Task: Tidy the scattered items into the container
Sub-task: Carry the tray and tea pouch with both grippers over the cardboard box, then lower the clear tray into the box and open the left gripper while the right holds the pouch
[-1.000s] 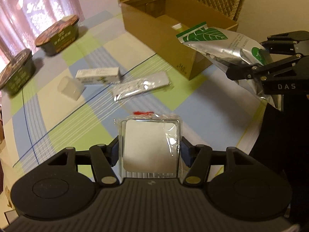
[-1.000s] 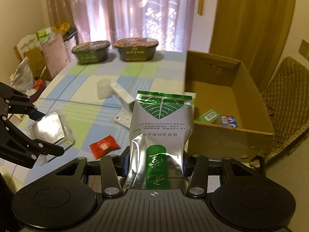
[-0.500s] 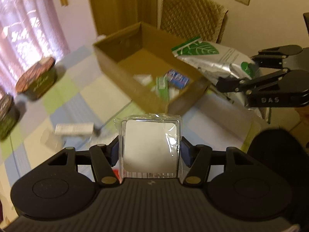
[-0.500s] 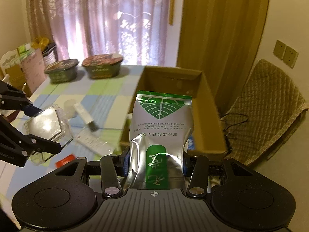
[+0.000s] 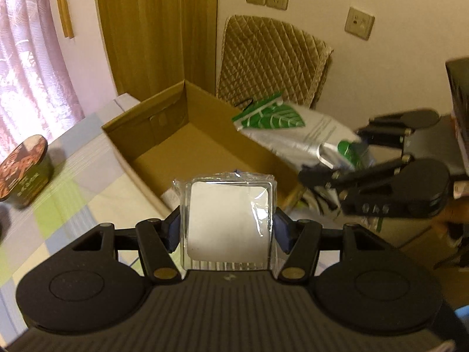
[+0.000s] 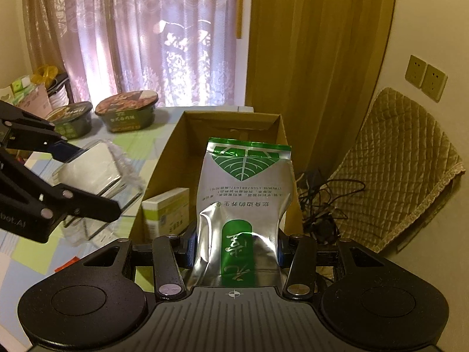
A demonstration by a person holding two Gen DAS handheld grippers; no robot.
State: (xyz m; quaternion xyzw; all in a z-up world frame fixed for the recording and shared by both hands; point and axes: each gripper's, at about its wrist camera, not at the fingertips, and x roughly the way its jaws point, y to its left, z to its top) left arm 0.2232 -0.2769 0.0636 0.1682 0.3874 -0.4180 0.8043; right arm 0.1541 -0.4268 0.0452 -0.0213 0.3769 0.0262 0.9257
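- The cardboard box (image 6: 222,135), the container, sits open at 12 o'clock on the table (image 5: 73,193), ready for drops.
- The right gripper (image 6: 236,246) is clamped on a foil pouch (image 6: 246,193), held over the box.
- The left gripper (image 5: 227,230) squeezes a clear packet (image 5: 228,220) near the box's rim, probably awaiting release.
- A green carton (image 6: 167,214) already lies inside.

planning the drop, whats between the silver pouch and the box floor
Right wrist view: the silver pouch hangs above the cardboard box, with a green-and-white carton below it.
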